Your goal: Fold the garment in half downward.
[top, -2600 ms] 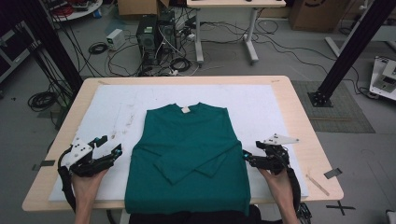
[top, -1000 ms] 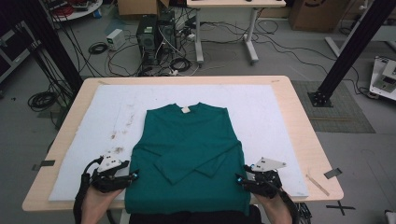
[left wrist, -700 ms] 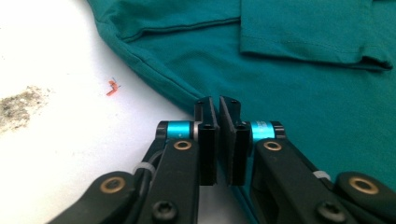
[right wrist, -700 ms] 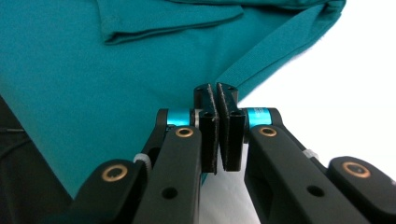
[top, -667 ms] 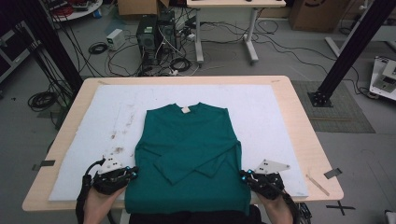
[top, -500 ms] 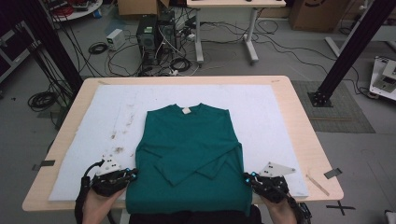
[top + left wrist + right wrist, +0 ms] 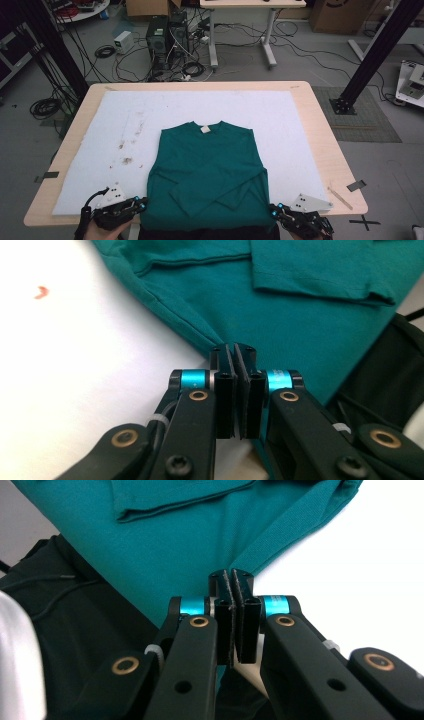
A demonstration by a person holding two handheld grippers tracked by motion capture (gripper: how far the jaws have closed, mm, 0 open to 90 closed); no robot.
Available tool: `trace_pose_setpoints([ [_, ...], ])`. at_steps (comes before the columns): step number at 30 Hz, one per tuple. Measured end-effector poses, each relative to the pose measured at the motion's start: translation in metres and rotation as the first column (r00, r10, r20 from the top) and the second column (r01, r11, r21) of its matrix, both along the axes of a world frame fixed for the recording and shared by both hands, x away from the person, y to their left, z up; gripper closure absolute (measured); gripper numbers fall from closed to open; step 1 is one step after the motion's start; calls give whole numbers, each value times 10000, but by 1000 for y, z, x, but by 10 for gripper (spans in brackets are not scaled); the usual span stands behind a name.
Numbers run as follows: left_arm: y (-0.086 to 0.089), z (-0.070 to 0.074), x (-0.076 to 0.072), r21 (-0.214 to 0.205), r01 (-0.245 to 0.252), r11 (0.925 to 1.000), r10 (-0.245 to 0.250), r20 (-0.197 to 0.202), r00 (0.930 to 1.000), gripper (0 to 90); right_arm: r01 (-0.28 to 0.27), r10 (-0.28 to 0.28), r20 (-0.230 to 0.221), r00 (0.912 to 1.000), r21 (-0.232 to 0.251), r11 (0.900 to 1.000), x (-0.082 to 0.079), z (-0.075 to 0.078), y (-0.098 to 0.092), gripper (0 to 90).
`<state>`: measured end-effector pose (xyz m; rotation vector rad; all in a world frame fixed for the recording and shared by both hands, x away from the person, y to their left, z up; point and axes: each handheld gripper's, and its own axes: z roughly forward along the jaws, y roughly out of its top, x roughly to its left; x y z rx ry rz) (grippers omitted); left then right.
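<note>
Teal shirt [image 7: 207, 175] lies flat on our white mat [image 7: 100, 130]. Since a second ago, our left gripper [image 7: 235, 352] and right gripper [image 7: 231, 582] have clamped onto its bottom corners.

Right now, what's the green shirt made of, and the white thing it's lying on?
The green shirt looks like soft knit cotton, matte: fine ribbed weave and stitched hems show in the left gripper view. The white mat seems felt or foam, dull and slightly fuzzy with brown stains; hard to tell which.
</note>
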<state>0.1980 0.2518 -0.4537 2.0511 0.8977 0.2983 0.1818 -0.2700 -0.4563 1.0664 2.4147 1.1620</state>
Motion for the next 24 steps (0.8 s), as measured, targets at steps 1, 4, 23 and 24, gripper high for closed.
trace_pose_setpoints([
  [1, 0, 0, 0, 5, 21, 10000, -21, 0, 10000, 869, 10, -9, -84, 10000, 40, 10000, -2, 0, -1, 890],
  [4, 2, 1, 5, -35, -424, 9991, 424, 70, 9991, 676, 283, -285, 88, 9996, 189, 9994, 1, 3, -1, 716],
  [23, 1, 0, 18, -12, -543, 9985, 543, -8, 9985, 872, 693, -694, 237, 9973, 43, 9976, 23, -2, 0, 889],
  [24, 1, 0, 17, -18, -515, 9987, 515, 0, 9987, 871, 670, -671, 214, 9975, 85, 9977, 21, -2, -2, 888],
])
